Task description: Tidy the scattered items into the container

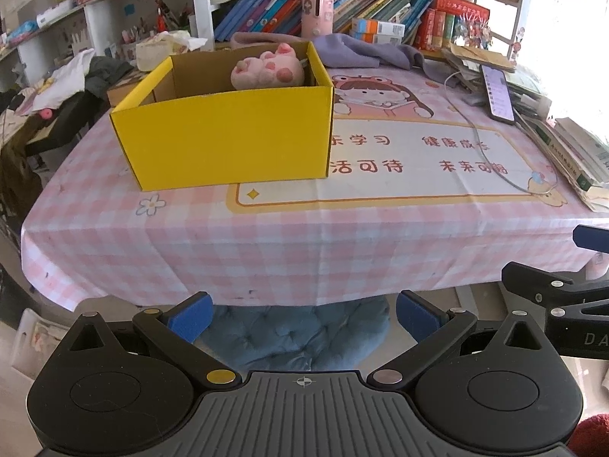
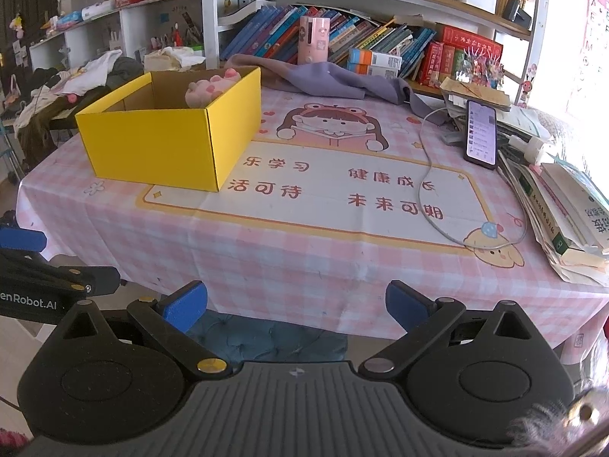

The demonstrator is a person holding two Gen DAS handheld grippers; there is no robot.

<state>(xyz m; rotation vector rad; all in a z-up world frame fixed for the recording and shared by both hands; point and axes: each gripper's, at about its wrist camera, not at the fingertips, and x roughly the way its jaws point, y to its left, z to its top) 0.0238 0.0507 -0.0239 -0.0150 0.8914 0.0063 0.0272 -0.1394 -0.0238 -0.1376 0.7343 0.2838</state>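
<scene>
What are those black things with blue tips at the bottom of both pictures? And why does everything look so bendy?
Those are tools a person holds, one in each hand. Each hand-held gripper has two fingers with blue pads and a small camera looking forward, and its wide lens bends the view. One picture is from the left hand-held gripper, the other from the right hand-held gripper. Both are open and hold nothing. On the table, with its pink checked cloth, stands a yellow box with a pink plush toy inside. A phone, a white cable and stacked books lie to the right.

Plush toy [image 1: 268, 68] inside box [image 1: 228, 141]
</scene>
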